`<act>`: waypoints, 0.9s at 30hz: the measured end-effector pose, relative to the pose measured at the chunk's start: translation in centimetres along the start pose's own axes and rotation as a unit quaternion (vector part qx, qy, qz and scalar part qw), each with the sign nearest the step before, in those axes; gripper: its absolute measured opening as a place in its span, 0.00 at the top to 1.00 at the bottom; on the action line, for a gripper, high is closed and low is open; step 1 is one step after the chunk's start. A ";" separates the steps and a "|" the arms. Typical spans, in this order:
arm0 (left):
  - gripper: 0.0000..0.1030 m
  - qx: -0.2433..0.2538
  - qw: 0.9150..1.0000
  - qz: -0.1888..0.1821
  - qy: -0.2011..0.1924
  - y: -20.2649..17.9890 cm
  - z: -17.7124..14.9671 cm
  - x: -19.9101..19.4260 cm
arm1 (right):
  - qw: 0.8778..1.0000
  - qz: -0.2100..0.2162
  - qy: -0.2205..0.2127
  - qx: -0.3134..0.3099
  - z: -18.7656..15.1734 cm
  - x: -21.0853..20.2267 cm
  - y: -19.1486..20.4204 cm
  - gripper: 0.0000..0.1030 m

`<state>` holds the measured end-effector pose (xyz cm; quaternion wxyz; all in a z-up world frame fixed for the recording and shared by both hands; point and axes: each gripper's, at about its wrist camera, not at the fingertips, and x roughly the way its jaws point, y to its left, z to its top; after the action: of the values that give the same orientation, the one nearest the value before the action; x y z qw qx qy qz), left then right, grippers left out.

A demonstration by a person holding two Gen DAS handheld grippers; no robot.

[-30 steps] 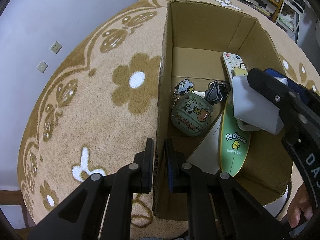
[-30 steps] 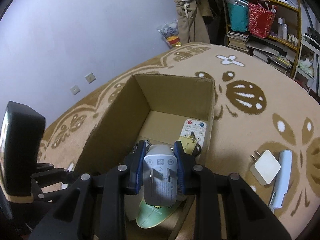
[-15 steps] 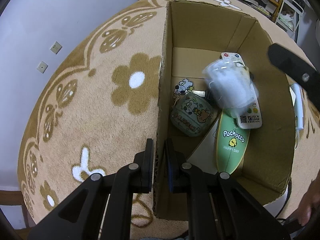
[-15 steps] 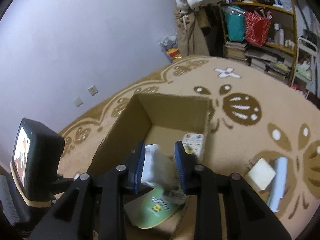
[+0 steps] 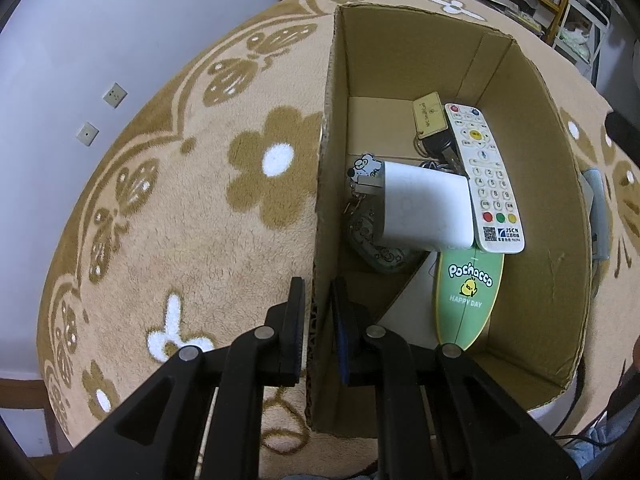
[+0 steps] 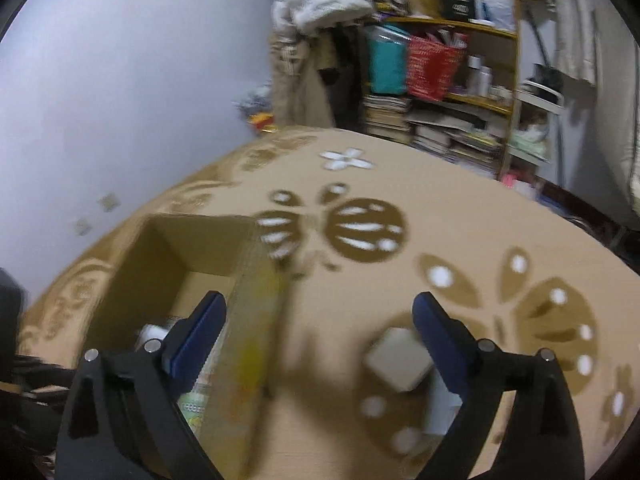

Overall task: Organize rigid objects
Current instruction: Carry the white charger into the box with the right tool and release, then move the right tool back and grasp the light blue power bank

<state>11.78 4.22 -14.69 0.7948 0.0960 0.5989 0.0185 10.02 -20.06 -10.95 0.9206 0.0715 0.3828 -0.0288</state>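
Note:
My left gripper (image 5: 318, 322) is shut on the left wall of the cardboard box (image 5: 326, 184) and holds it. Inside the box a white charger (image 5: 424, 208) lies on a green pouch (image 5: 374, 252), beside a white remote (image 5: 484, 176), a green Pochacco board (image 5: 468, 296), keys with a tan tag (image 5: 430, 120) and a dog keychain (image 5: 362, 166). My right gripper (image 6: 320, 334) is open and empty, above the box's right wall (image 6: 256, 320). A white square adapter (image 6: 398, 354) lies on the rug just right of the box, blurred.
The box stands on a beige rug with brown flower and butterfly patterns (image 5: 180, 184). A pale blue-grey object (image 5: 596, 216) lies on the rug right of the box. Cluttered shelves (image 6: 448, 92) stand at the back. Wall sockets (image 5: 114, 94) are at the left.
My right gripper let go of the white charger, which dropped into the box. The gripper opened wide, rose and swung right toward the adapter on the rug. The left gripper stayed put.

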 end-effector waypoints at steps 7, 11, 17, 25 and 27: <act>0.87 0.002 1.000 0.001 0.000 -0.1 0.0 0.0 | 0.997 -0.054 0.027 0.054 -1.5 2.1 -5.7 0.04; 0.87 0.001 1.000 0.002 0.000 -0.1 0.0 0.0 | 0.994 -0.060 0.044 0.078 -2.3 2.4 -7.9 0.04; 0.87 0.002 1.000 0.003 0.001 -0.1 0.0 0.0 | 0.992 -0.077 0.067 0.072 -3.4 3.2 -9.2 0.04; 0.87 0.002 1.000 0.003 0.001 -0.1 0.0 0.0 | 0.989 -0.097 0.096 0.063 -4.5 3.6 -10.9 0.04; 0.87 0.002 1.000 0.003 0.001 -0.1 0.0 0.0 | 0.988 -0.097 0.101 0.059 -4.7 3.8 -10.9 0.04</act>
<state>11.79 4.07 -14.68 0.7938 0.0994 0.5997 0.0198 8.21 -30.09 -18.15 0.8641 0.0903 0.4769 -0.1333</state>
